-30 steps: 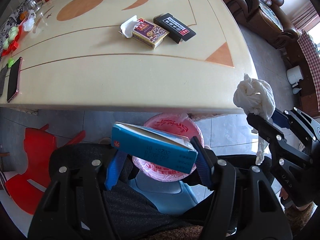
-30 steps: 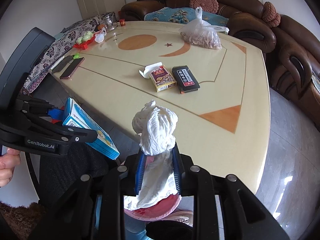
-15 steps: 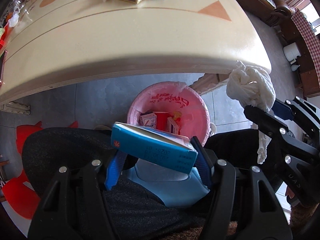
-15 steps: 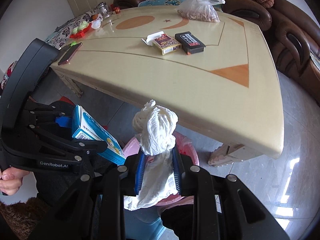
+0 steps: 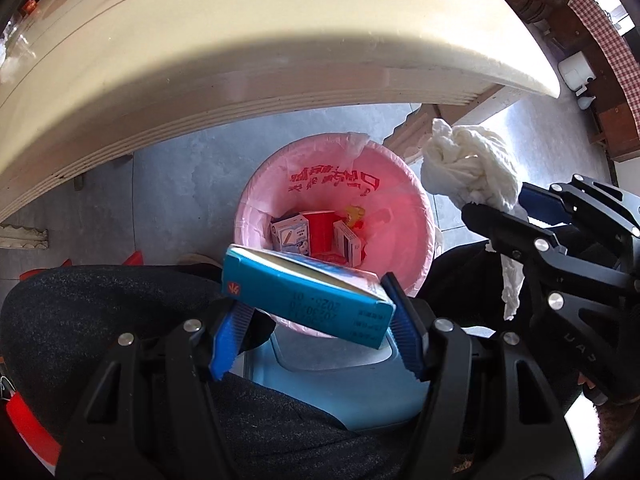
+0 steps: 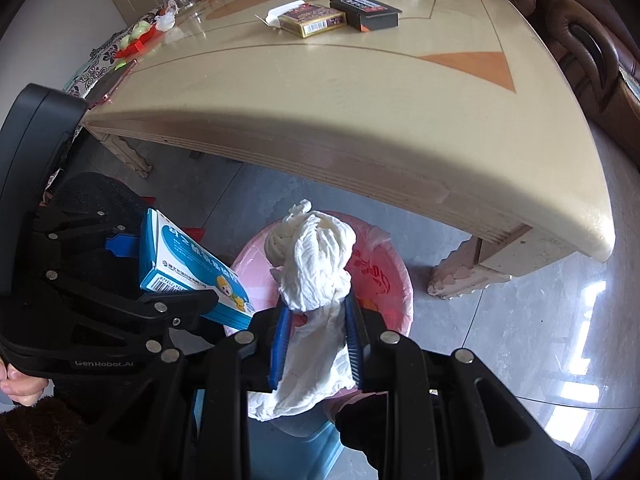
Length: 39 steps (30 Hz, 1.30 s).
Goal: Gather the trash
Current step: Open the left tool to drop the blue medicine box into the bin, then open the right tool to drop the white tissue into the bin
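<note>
1. I see the blue carton [image 5: 304, 292] clamped crosswise between the blue pads of my left gripper [image 5: 316, 332], hanging above the near rim of the pink-lined bin [image 5: 420, 200]. From the right wrist view the carton [image 6: 188, 268] sits left of the bin, tilted.
2. My right gripper [image 6: 316, 336] is clenched on a crumpled white tissue wad [image 6: 316, 264]; the bunched top sticks out past the fingertips and a loose tail hangs below the pads. In the left wrist view the wad [image 5: 468, 168] is by the bin's right rim, just off its edge.
3. Bin stands on the grey tile floor [image 5: 180, 184], by the table edge. Inside it: small cartons and a red cup [image 5: 318, 228], lying at the bottom.
4. A pale blue stool [image 5: 340, 384] sits just in front of the bin, between dark-clad legs [image 5: 120, 304].
5. Cream table [image 6: 360, 120] overhead; on its top a gold card box [image 6: 314, 20] and a black box [image 6: 366, 10] side by side, well away from both grippers.
6. A bare hand [image 6: 18, 380] grips the left gripper's handle at the frame edge.
</note>
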Available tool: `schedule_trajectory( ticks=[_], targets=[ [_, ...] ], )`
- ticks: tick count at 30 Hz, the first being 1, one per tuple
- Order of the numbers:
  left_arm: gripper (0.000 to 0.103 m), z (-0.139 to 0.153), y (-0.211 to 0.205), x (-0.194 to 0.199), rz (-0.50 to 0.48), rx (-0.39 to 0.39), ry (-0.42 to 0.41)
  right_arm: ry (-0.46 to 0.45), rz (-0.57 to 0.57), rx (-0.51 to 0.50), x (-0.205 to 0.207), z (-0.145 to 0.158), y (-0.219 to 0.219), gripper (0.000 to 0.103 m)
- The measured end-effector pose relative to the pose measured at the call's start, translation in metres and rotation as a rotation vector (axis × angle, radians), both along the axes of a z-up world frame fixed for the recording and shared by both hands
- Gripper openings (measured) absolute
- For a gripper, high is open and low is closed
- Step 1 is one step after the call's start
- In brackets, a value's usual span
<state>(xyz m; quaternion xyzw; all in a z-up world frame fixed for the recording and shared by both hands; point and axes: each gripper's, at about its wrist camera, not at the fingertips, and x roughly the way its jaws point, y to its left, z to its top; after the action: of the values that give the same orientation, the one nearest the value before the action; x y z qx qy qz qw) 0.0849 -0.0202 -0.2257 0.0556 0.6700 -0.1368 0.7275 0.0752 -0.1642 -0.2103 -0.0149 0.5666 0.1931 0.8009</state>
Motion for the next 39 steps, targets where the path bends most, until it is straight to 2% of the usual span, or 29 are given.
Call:
schedule_trajectory(
  ticks=[8,15,22,33,35,39],
  targets=[
    [0.063,-0.042,-0.006,0.000,-0.037,0.021,0.058,0.055,-0.014,-0.021,0.003,-0.047,0.005,0.025],
    [0.063,-0.085,-0.008,0.011,-0.044,-0.012,0.156,0.128,-0.051,-0.022,0.009,-0.089,0.000,0.025],
    [0.063,-0.123,-0.009,0.021,-0.032,-0.045,0.244,0.183,-0.066,-0.025,0.018,-0.117,-0.006,0.025],
    [0.064,-0.142,-0.015,0.033,-0.042,-0.037,0.285,0.227,-0.055,-0.014,0.026,-0.134,-0.007,0.025],
    [0.072,-0.141,-0.015,0.033,-0.052,-0.026,0.283,0.233,-0.052,-0.014,0.026,-0.135,-0.006,0.025],
    [0.073,-0.140,-0.014,0.031,-0.061,-0.014,0.282,0.224,-0.042,-0.028,0.026,-0.135,-0.003,0.028]
  ],
)
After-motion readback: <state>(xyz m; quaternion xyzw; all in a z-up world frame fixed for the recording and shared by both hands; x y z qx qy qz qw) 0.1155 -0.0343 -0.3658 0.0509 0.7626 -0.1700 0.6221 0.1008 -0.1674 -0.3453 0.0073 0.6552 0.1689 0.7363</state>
